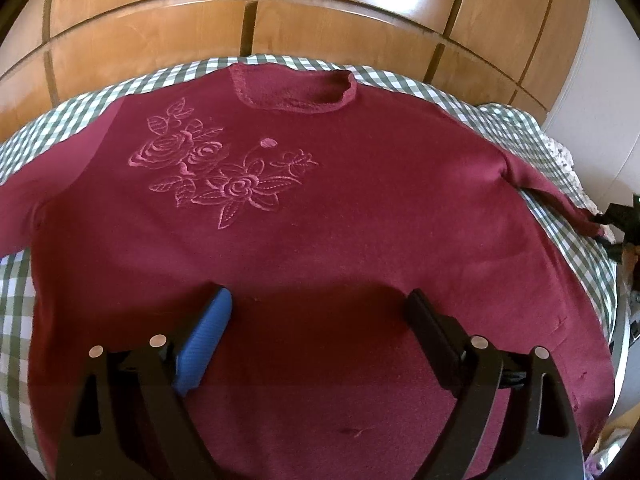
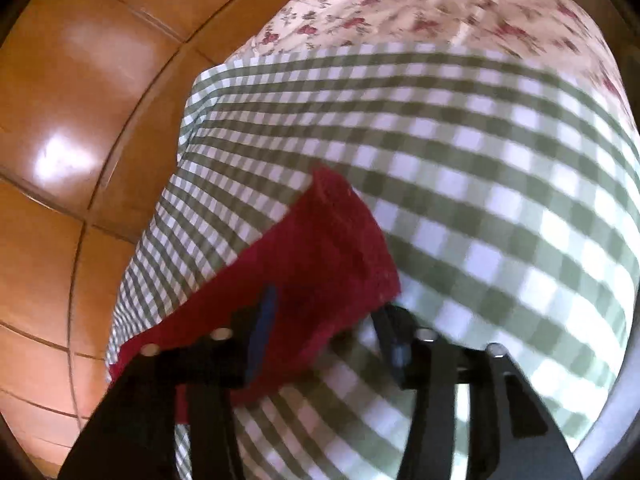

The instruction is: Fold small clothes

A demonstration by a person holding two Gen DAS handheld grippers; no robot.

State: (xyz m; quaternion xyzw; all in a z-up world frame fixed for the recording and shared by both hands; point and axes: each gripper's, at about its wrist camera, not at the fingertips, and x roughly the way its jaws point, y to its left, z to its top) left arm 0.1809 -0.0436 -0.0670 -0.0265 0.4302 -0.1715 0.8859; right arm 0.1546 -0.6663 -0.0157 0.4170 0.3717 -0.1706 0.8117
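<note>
Maroon knit sweater [image 1: 320, 208] lies front-up and spread flat on a green-and-white gingham cloth [image 1: 24, 312], neckline [image 1: 296, 92] at the far side toward the wooden cabinet doors [image 1: 256, 4], pink rose embroidery [image 1: 216, 172] on the chest — laid out flat like this most likely so the sleeves and sides can be folded inward. Left gripper [image 1: 320, 300] hovers over the lower body of the sweater, jaws spread wide, nothing between them; blue pad on one finger [image 1: 204, 344] shows, the fabric sits directly below and ahead of the tips. Whether the tips touch the knit cannot be told. Right gripper [image 2: 324, 312] sits at the end of one sleeve [image 2: 320, 248], which lies stretched out over the gingham; jaws look parted with the sleeve cuff lying between and just ahead of them, not visibly pinched — that view is motion-blurred, so contact is unclear. A floral-print fabric [image 2: 420, 4] lies beyond the gingham. In the left wrist view the far sleeve [image 1: 560, 196] runs off toward the dark right gripper at the frame edge. Probable step: taking the sleeve to fold it in.
</note>
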